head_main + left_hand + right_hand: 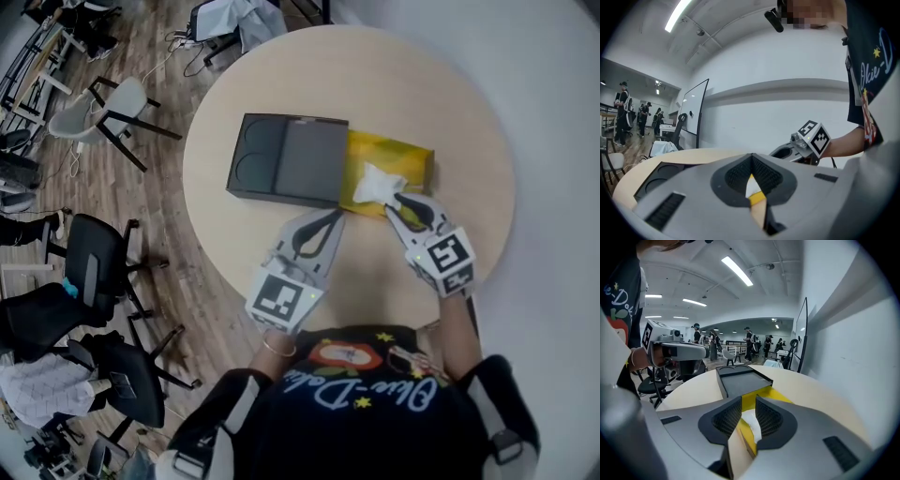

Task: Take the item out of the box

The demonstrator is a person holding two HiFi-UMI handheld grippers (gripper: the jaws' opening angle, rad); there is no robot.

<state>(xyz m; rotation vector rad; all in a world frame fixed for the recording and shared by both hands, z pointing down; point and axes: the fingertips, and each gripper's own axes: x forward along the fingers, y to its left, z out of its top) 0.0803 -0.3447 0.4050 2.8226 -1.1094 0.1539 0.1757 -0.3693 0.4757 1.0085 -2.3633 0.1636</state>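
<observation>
White crumpled item [380, 183] lies in the yellow box [412, 155] on the table [450, 94]; what it is cannot be made out. A black tray [286, 159] hides the box's left end. The right tool [398, 202] stands spread around the item's near edge. The left tool [336, 216], pressed together, sits just beside the tray's corner.

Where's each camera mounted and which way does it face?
Head view: on the head, steeply down at table, yellow box, black tray; shows torso, forearms, left gripper, right gripper.
Left gripper view: rides left gripper, faces across table to the wall; shows shut jaws, shirt, right forearm.
Right gripper view: rides right gripper, faces over the yellow box into the room; shows open jaws, shirt.
Shared: both gripper views catch the black tray and the other gripper.
</observation>
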